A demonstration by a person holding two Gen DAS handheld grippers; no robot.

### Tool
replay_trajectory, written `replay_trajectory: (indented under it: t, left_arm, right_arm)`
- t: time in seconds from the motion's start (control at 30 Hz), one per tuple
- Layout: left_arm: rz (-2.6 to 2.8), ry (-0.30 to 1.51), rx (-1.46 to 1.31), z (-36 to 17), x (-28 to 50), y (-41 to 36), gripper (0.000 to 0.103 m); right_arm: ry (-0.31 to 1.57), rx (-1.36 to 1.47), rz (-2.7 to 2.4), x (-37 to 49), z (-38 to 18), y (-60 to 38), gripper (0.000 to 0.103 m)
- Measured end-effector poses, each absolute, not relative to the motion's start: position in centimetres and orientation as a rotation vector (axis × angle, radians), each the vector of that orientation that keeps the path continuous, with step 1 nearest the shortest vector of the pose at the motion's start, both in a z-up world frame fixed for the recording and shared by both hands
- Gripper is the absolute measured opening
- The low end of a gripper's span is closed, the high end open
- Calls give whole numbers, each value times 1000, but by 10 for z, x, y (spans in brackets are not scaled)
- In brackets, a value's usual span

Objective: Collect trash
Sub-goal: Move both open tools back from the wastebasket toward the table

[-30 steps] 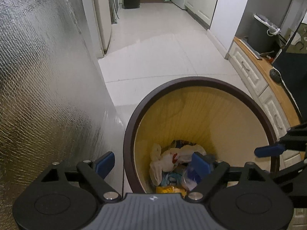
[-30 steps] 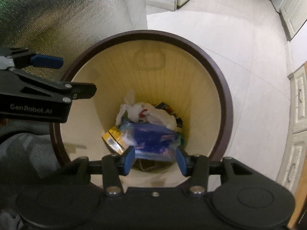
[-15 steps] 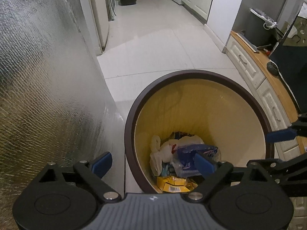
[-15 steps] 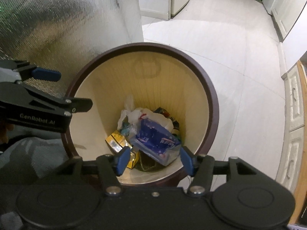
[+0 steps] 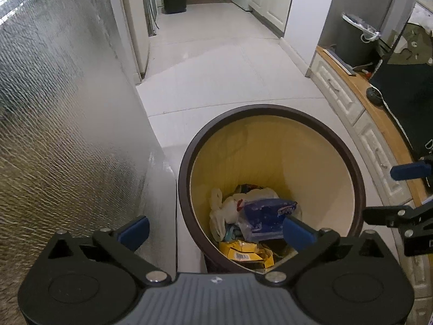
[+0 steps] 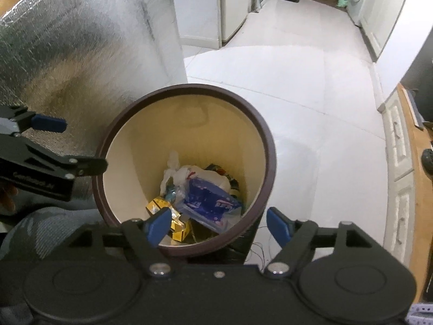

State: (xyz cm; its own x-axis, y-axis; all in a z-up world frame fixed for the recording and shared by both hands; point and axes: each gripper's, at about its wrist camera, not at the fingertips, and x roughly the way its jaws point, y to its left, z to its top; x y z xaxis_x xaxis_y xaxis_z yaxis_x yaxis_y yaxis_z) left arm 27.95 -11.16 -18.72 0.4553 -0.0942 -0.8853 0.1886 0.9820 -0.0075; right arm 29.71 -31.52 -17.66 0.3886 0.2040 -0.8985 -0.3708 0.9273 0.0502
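Now everything turns on what lies straight below: the blue packet (image 6: pixel 209 203) sits inside the bin (image 6: pixel 270 146), on top of the heap of rubbish at its bottom, beside a white plastic bag (image 6: pixel 203 174) and a crumpled yellow wrapper (image 6: pixel 162 205). The right hand-held gripper (image 6: pixel 219 223) hangs above the near rim, pointing steeply down, its jaws opening with nothing between them; the packet lies free, well below its blue pads. The left hand-held gripper (image 5: pixel 215 228) hovers at the bin's left edge, next to the silvery foil-covered wall (image 5: pixel 67 135), its jaws opening too and empty, one pad outside the rim and one over the bin's mouth. The packet's long axis runs slantwise across the right view, from upper left to lower right. Judging by this, the drop looks done, and neither hand-held gripper has anything to fetch from the bin; the right one is the nearer to the packet.
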Motion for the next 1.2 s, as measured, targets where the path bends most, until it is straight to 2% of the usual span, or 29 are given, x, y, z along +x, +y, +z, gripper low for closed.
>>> replay_trajectory:
  t: [0.13,0.27,0.47,0.83,1.2]
  left_arm:
    - [-185,1069,102,-178,272,-111,103]
    - [-198,1051,99,-169,264,-110,103]
    - [-212,1027,115,-158,249,-109,103]
    - [-218,982,104,-141,222,-101,103]
    - [-249,842,76,-96,189,-95,103]
  right_arm:
    - [1100,-153,339,290,-172,-322,87]
    - [1081,-124,314,283,-167,-328,96]
    - [1051,-96,278,270,-161,-333,102]
    - [992,-70,225,240,-139,-334,103]
    - [868,-61,201,198,-97,-336,103]
